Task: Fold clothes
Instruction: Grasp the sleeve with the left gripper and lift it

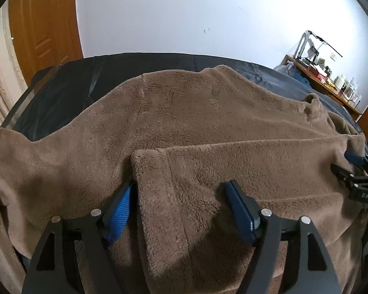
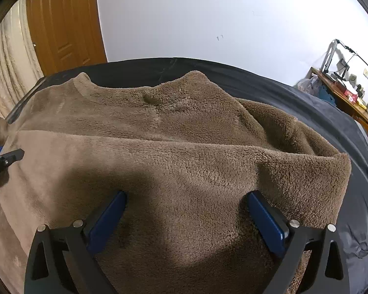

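A brown fleece point(image 1: 184, 127) lies spread across the dark bed point(image 1: 61, 93), its near part folded over toward the far edge. Both the left gripper point(image 1: 181, 193) and the right gripper point(image 2: 186, 203) have jaws spread wide over the folded layer, pinching nothing.

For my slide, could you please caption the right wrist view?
Open right gripper poised over a brown fleece garment folded across a dark-sheeted bed.

One bit of lettering shows: white "DAS" on the black body of the right gripper point(image 1: 355, 169), at the fleece's right edge. Nothing else readable.
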A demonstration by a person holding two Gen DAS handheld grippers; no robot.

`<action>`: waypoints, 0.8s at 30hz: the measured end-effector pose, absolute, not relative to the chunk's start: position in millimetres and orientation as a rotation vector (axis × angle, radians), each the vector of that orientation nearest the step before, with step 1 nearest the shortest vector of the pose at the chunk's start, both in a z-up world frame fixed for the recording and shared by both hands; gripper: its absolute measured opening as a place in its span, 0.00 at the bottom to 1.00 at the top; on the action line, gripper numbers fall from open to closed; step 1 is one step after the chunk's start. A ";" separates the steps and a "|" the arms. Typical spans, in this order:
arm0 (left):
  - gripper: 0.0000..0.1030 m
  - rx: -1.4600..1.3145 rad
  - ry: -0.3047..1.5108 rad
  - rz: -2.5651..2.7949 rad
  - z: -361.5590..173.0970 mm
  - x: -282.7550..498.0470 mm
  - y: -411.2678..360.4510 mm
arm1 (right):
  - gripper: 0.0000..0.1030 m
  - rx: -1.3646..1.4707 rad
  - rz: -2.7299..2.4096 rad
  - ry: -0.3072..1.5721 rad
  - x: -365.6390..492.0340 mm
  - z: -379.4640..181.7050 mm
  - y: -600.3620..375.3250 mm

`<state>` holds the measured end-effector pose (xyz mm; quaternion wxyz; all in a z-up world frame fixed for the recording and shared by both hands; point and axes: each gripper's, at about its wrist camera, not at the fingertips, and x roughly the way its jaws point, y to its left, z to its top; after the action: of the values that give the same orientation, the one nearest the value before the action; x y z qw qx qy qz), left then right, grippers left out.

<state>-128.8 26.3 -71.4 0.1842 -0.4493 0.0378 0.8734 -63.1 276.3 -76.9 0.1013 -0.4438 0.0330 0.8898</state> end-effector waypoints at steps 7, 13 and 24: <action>0.76 -1.338 -0.059 2.426 -58.4 -123.6 1.5 | 0.99 -1.309 2.633 0.107 -62.3 -77.1 278.3; 0.76 -1.275 -0.095 2.515 -33.6 -73.9 -64.9 | 0.99 -1.306 2.641 0.121 -63.0 -75.8 279.4; 0.76 -1.387 -0.105 2.770 -36.5 44.0 -204.9 | 0.99 -1.265 2.716 0.254 -51.8 -70.4 291.3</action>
<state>44.0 -204.9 -36.5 0.0207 -0.4475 -0.0339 0.8934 -51.8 291.3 -70.4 0.0673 -0.4197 0.0843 0.9012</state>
